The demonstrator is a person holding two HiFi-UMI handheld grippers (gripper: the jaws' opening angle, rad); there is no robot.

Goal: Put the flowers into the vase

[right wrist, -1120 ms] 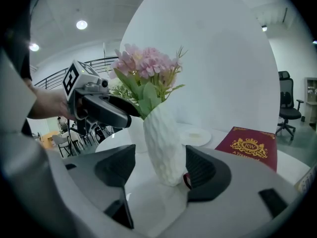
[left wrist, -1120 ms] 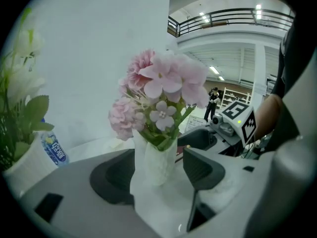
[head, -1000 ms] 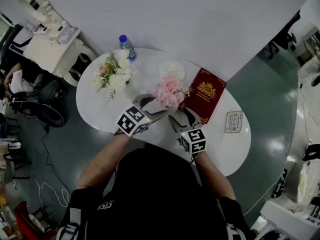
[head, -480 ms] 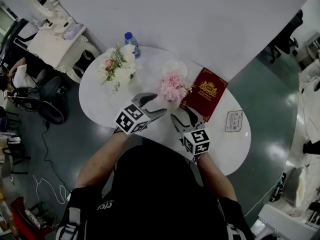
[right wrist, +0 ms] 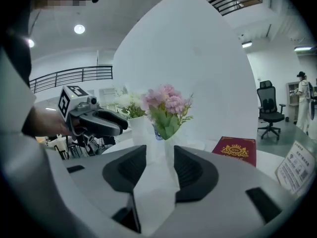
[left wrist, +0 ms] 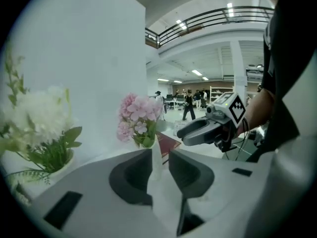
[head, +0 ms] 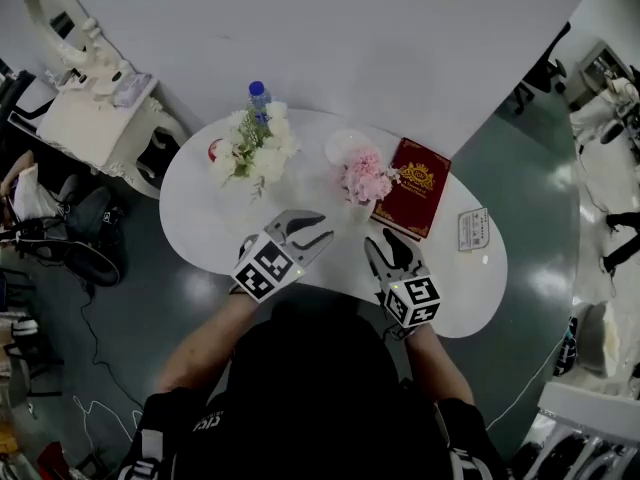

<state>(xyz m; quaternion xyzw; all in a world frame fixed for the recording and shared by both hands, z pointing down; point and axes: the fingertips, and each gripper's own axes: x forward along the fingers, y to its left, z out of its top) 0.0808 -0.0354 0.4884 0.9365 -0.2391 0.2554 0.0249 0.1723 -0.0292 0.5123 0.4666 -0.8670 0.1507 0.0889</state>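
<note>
Head view: white oval tabletop (head: 205, 223) on a grey-green floor (head: 545, 158). Pink flowers (head: 366, 176) stand near its far edge beside a red book (head: 415, 186). Left gripper (head: 318, 230) and right gripper (head: 388, 244) hover over the near edge.
Left gripper view: jaws half apart, closing, empty.
Right gripper view: the same; the flowers sit in the vase (right wrist: 169, 150).

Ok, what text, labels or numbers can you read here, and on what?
No text is legible.
Red book: gold crest with lettering, too small to read.
White card: printed lines and a symbol, too blurred.
Bottle: label too small.
Black shirt: white shoulder print, blurred.
</note>
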